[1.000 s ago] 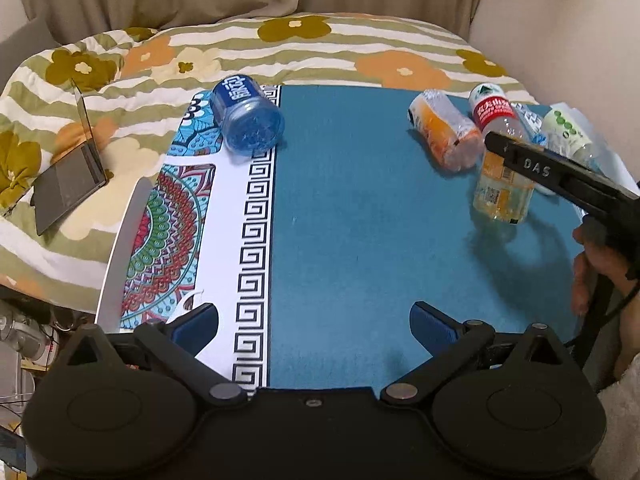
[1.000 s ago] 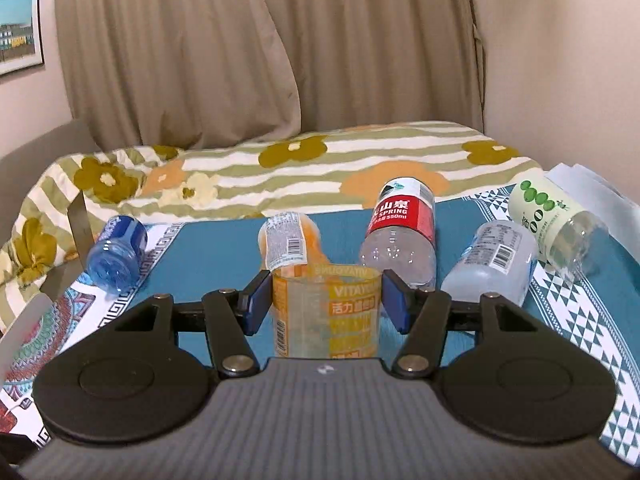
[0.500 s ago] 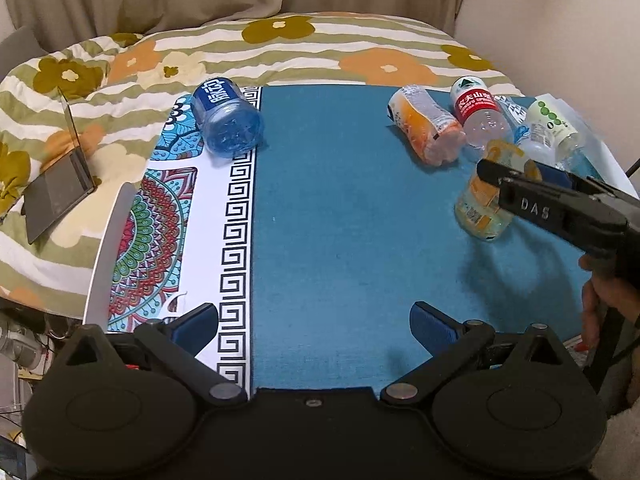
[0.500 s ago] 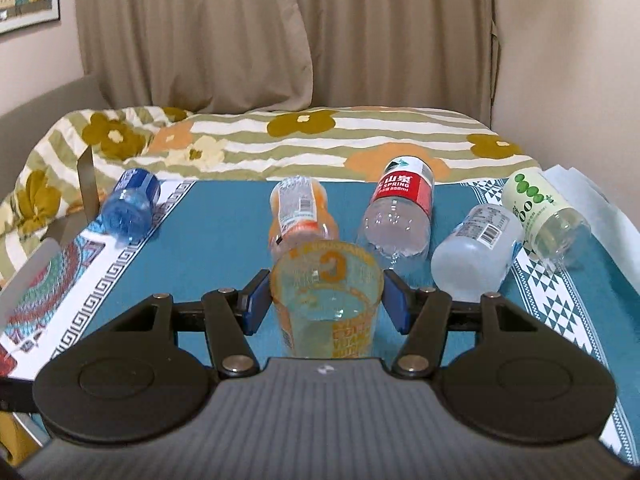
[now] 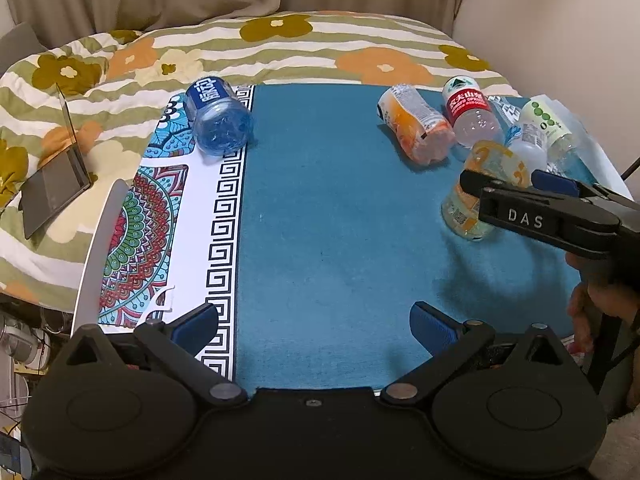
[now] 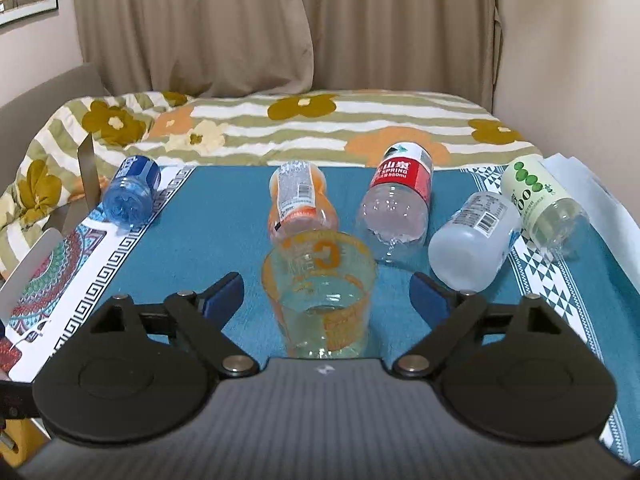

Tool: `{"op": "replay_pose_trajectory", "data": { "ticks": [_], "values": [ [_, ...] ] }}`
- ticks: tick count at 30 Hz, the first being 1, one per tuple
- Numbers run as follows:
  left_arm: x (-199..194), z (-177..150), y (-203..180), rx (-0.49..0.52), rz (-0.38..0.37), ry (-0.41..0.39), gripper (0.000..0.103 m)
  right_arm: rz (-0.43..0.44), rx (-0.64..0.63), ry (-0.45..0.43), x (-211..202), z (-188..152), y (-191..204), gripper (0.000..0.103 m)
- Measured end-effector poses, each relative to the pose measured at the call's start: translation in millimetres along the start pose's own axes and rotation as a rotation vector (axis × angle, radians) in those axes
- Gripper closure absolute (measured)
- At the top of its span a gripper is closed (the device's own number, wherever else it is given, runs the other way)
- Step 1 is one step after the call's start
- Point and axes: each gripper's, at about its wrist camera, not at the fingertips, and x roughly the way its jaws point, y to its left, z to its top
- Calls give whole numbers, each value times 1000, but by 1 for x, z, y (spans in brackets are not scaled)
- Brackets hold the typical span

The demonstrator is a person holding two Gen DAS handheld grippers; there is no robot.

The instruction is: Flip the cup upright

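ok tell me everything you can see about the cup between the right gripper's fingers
The cup is clear plastic with orange print, including a large C, and looks empty. It stands mouth up on the blue mat, tilted slightly. The right gripper is open around it, blue pads apart from its sides. The orange bottle lies just behind it.

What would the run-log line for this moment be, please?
cup: upright on blue mat, mouth up | right gripper: open, astride cup | left gripper: open, empty
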Motion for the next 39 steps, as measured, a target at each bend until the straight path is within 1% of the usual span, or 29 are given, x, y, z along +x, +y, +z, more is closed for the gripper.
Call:
{"op": "replay_pose_trajectory", "data": {
  "ticks": [3, 6, 12, 14, 18, 21, 26, 39],
  "values": [
    [-8, 4, -5, -3, -1, -17, 0, -3, -12, 36, -6, 6, -3, 0],
    [-18, 7, -11, -1, 0, -38, 0, 4, -18, 58, -21, 14, -9, 0],
    [-48, 16, -27, -1, 3, -111, 0, 9, -38, 100, -71, 36, -24, 0],
    [-57, 18, -32, -9, 5, -140, 0, -4, -39, 109, -90, 43, -31, 0],
    [-69, 23, -42, -26, 15, -198, 0, -34, -24, 134, -113, 53, -48, 0],
    [-74, 24, -47, -30, 20, -231, 0, -74, -19, 153, -122, 56, -58, 0],
    [-78, 21, -54, -33, 29, -269, 0, -99, -11, 175, -128, 52, -73, 0],
    [-86, 16, -61, -25, 48, -299, 0, -92, 18, 180, -133, 47, -78, 0]
  ]
}}
